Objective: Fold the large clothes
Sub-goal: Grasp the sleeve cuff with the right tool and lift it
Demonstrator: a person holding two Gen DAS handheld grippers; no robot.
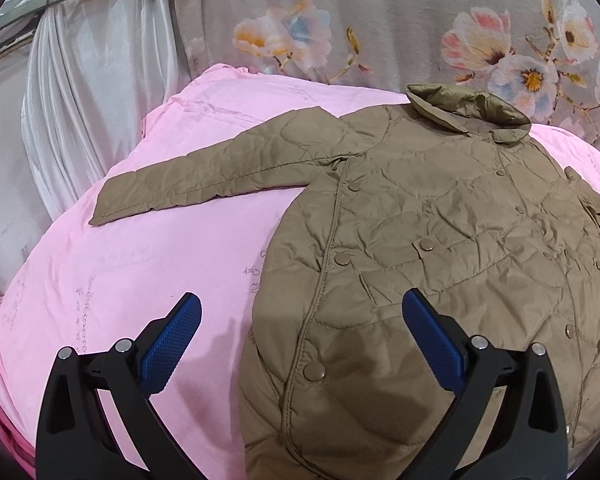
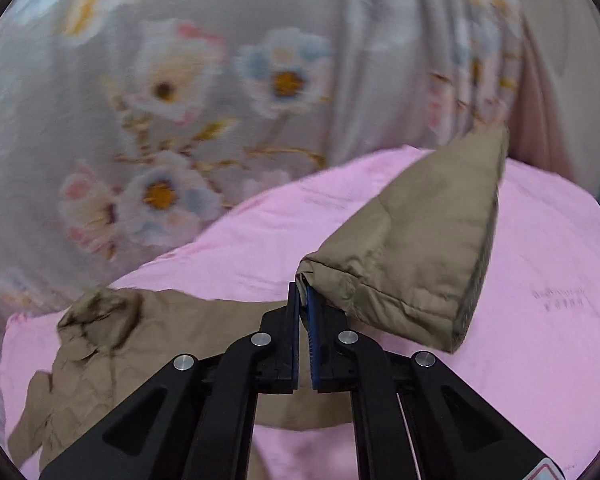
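Right gripper (image 2: 303, 294) clamped on sleeve cuff (image 2: 412, 256) of quilted khaki jacket (image 1: 420, 260), lifted above pink quilt (image 1: 140, 260). Left gripper (image 1: 302, 316) wide, empty, jacket hem beneath.

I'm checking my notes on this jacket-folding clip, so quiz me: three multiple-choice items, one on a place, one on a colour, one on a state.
1. Where does the jacket lie?
A. on a bare wooden floor
B. on the pink quilt
C. on a hanger

2. What colour are the pads of the left tool?
A. blue
B. red
C. white

3. How does the right tool stand?
A. wide open over nothing
B. out of sight
C. shut on the sleeve cuff

Key: 1 B, the jacket is spread flat on pink bedding in the left wrist view. 2 A, both ribbed pads show blue against black arms. 3 C, the right wrist view shows the pads pinched on a corner of the cuff, which is lifted off the quilt.
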